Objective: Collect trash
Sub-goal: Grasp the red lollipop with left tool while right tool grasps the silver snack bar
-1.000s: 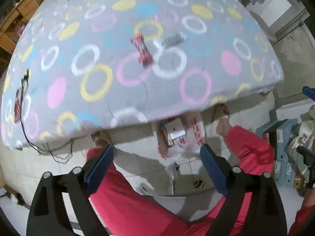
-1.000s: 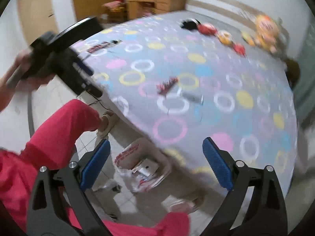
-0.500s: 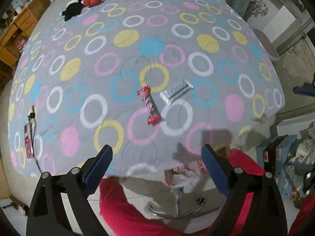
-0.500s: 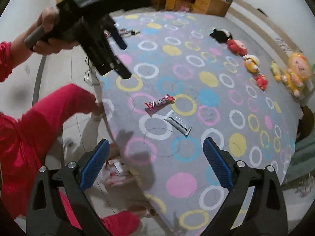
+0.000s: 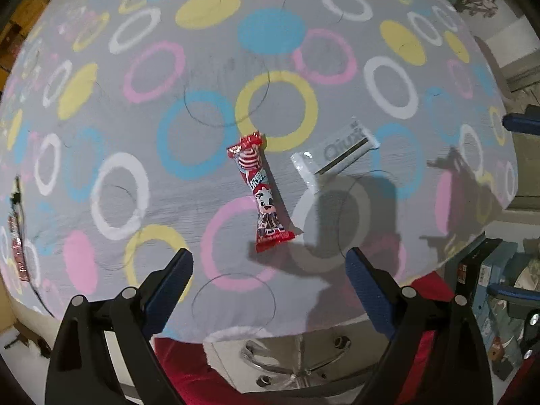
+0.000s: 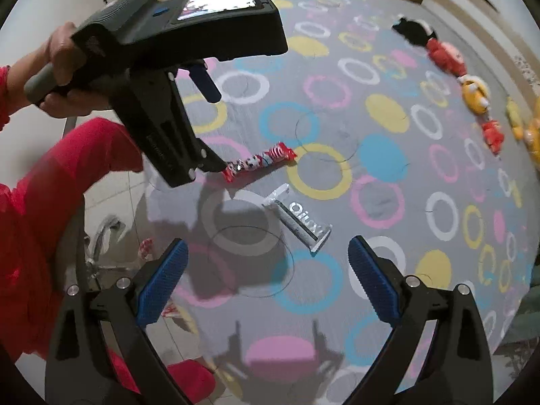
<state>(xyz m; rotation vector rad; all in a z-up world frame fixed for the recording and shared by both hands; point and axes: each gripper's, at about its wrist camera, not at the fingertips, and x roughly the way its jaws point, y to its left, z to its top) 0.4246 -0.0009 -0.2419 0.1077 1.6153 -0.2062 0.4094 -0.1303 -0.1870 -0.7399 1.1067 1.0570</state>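
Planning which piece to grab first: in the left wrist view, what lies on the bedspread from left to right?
Small red packet at the bed's edge → red candy wrapper → silver wrapper.

Ring-patterned grey bed (image 5: 189,182), red candy wrapper (image 5: 261,195), silver wrapper (image 5: 334,155) beside it

Right tool (image 6: 266,280) spread wide, silver wrapper (image 6: 298,220) ahead, red wrapper (image 6: 259,162) beyond
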